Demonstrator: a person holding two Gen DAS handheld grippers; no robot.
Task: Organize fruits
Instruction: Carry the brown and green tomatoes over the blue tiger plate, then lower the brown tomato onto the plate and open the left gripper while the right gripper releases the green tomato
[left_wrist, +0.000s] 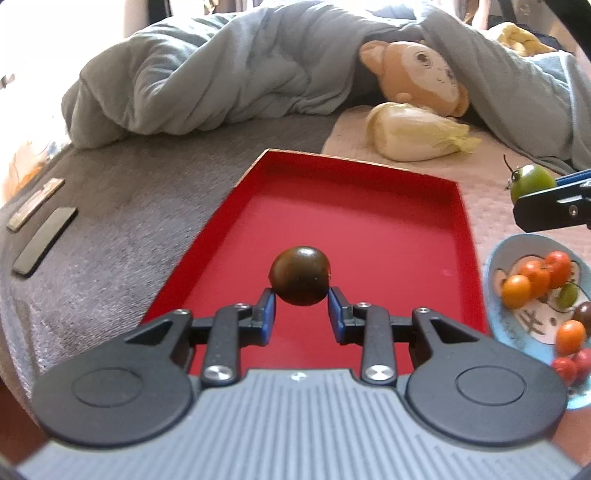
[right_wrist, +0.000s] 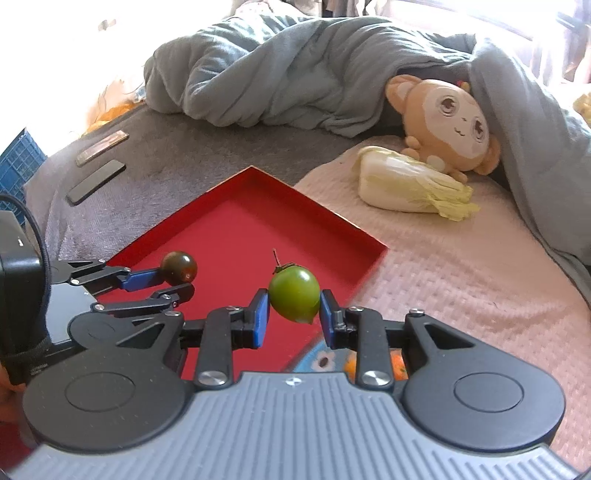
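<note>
My left gripper (left_wrist: 300, 297) is shut on a dark brown-green tomato (left_wrist: 300, 276), held above the red tray (left_wrist: 369, 206). The right wrist view shows that same tomato (right_wrist: 179, 266) and left gripper (right_wrist: 173, 282) at the left, over the red tray (right_wrist: 240, 221). My right gripper (right_wrist: 294, 308) is shut on a green tomato (right_wrist: 294, 293) with a stem, above the tray's near right edge. In the left wrist view the green tomato (left_wrist: 532, 180) hangs at the far right. A blue plate (left_wrist: 517, 332) beside the tray holds several orange, red and dark tomatoes.
A napa cabbage (right_wrist: 410, 188) and a plush monkey (right_wrist: 450, 122) lie on the pink cloth behind the tray, under a rumpled grey blanket (right_wrist: 280, 74). Two flat bars (right_wrist: 96, 181) lie on the grey cover at the left. A blue crate (right_wrist: 18, 162) stands at the far left.
</note>
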